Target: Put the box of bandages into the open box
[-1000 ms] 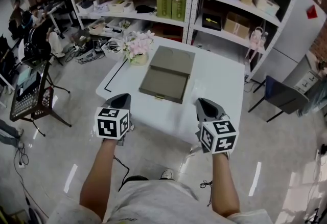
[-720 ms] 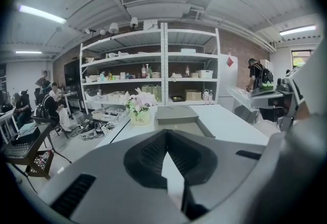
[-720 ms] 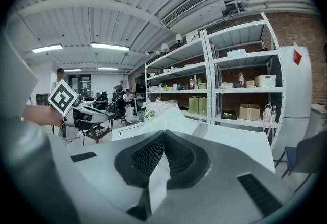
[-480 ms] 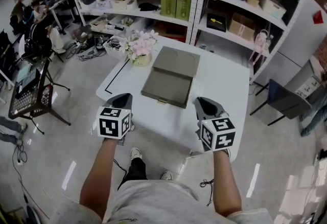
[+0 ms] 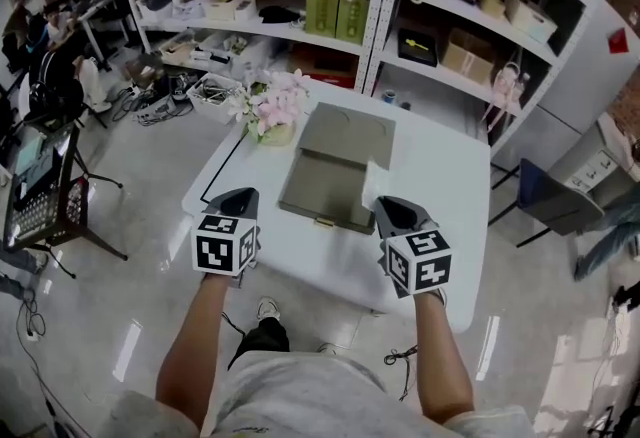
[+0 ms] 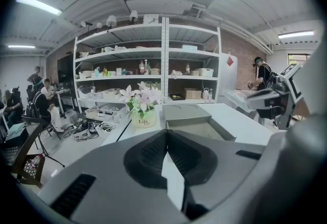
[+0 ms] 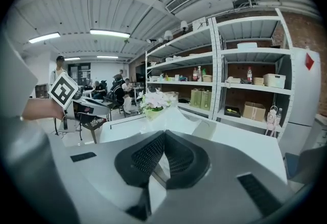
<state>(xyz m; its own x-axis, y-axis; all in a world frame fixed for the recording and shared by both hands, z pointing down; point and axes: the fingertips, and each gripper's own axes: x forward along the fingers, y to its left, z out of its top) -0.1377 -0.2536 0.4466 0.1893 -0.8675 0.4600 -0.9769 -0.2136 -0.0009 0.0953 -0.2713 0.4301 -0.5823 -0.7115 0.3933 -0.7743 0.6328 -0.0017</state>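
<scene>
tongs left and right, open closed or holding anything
Left tongs: closed, nothing between them.
Right tongs: closed on the white box of bandages.

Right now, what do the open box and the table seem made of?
Open box: likely stiff card or board, matte grey-olive; flat thin walls, lid folded back flat. Table: smooth white top, perhaps laminate or painted board; even colour, no grain shows, so the look leaves it open.

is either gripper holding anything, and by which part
The right gripper holds the white box of bandages by its near end. The left gripper is shut and empty.
</scene>
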